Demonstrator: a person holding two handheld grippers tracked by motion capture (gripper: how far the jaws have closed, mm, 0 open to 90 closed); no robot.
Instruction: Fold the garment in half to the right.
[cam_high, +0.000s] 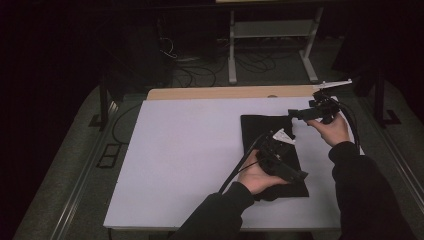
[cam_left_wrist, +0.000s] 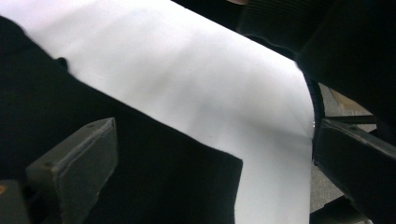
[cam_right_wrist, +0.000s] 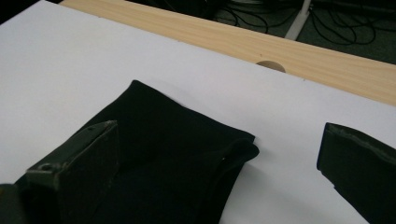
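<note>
high view: a folded black cloth (cam_high: 272, 152) was seen laid flat on the white table (cam_high: 190, 150), apparently released. left gripper (cam_left_wrist: 210, 154) view: jaws spread, nothing pinched, cloth below. right gripper (cam_right_wrist: 215, 154) view: jaws likewise spread above the cloth's far edge.

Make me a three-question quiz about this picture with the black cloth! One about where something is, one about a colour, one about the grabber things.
1. Where does the black cloth lie?
A. on the floor
B. on the white table top, toward its right side
C. on the metal shelf

2. What colour is the strip along the table's far edge?
A. light wood
B. red
C. blue

3. How do the jaws of the right gripper stand?
A. shut on the cloth
B. shut on nothing
C. wide open, holding nothing

Answers: 1 B, the high view shows the cloth on the white top. 2 A, the right gripper view shows pale wood grain. 3 C, its jaws stand far apart above the cloth.
</note>
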